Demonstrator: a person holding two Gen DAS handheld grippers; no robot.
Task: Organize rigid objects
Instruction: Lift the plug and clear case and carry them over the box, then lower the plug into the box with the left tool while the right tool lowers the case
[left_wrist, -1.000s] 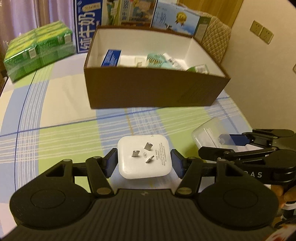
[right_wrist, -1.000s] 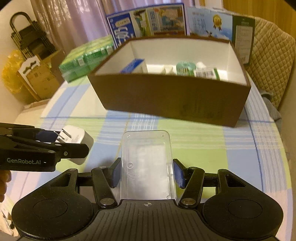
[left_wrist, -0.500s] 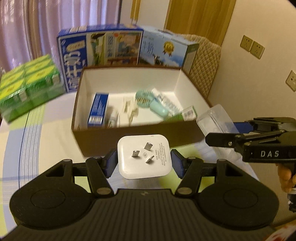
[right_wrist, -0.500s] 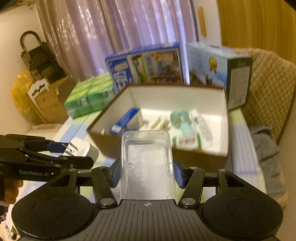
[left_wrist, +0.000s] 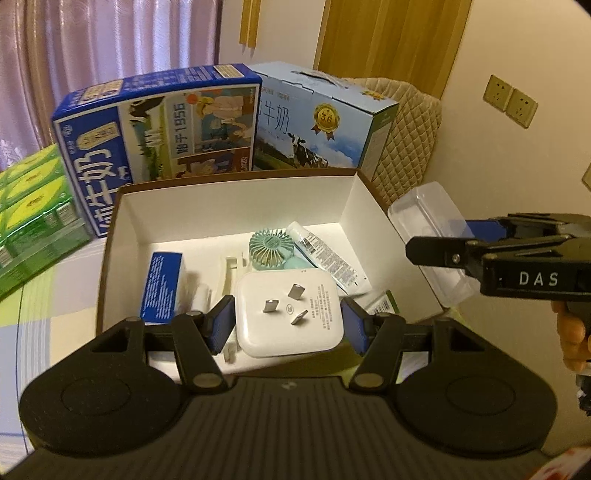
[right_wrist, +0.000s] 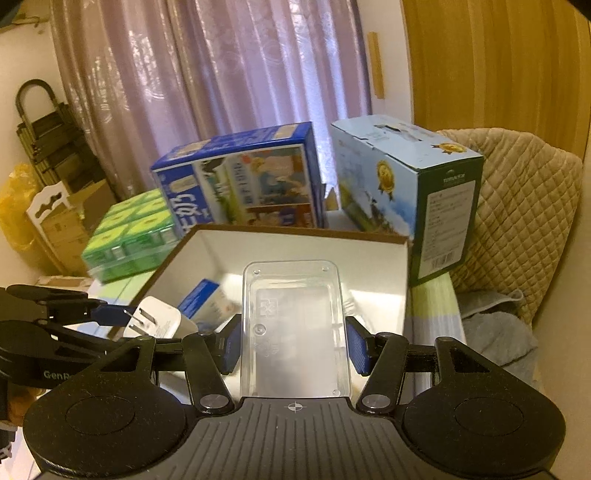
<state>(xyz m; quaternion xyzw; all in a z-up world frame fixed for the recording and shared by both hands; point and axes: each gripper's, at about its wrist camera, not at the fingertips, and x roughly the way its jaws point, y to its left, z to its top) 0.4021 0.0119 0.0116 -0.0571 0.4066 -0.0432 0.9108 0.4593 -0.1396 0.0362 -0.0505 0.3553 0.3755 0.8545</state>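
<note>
Pink curtains hang across the back, a wooden door to their right. On the surface's checked cloth stand a dark blue milk carton and a light blue milk carton, side by side, with shrink-wrapped green packs off to the left. A quilted beige chair sits right, grey cloth on its seat; wall sockets beyond.

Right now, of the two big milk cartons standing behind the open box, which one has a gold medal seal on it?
The light blue milk carton on the right, with cows pictured under its gold seal. The dark blue milk carton beside it shows "1956" and no seal.
</note>
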